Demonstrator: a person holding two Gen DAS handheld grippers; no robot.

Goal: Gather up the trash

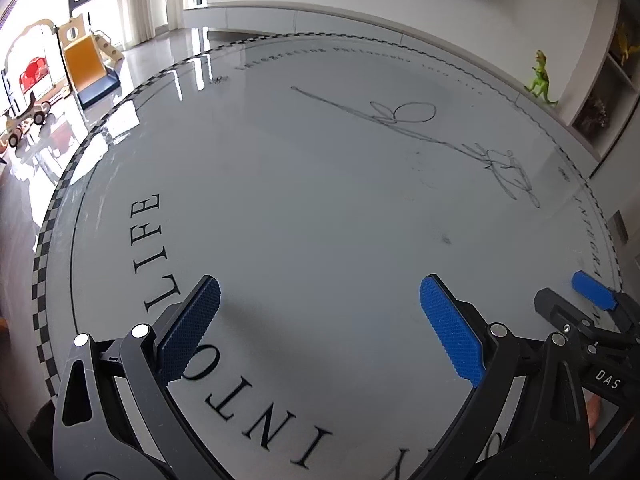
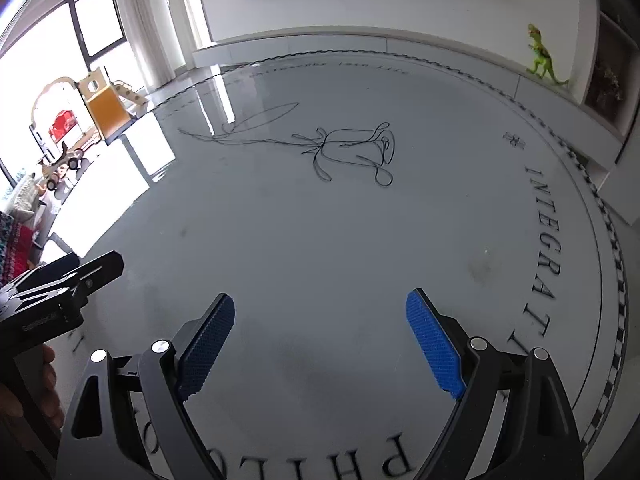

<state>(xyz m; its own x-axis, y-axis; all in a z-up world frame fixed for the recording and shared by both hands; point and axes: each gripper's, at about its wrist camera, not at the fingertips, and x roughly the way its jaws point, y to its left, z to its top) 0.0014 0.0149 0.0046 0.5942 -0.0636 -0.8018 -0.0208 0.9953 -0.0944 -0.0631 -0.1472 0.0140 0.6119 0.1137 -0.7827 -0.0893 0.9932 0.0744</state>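
Your left camera reads "LIFE" (image 1: 146,252) and "INTO" (image 1: 248,404) in large black capitals printed around the round desk (image 1: 320,208), with "DAS" (image 1: 607,379) in white on the right tongs' (image 1: 576,300) body. Your right camera reads "INTEGRAT" (image 2: 544,248) along the desk's rim and "PHIL" (image 2: 376,460) near the bottom edge; smaller lettering at the far rim is too faint to read.

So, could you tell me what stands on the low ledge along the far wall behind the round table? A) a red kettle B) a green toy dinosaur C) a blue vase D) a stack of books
B: a green toy dinosaur stands upright on the white ledge past the table, seen in both wrist views.
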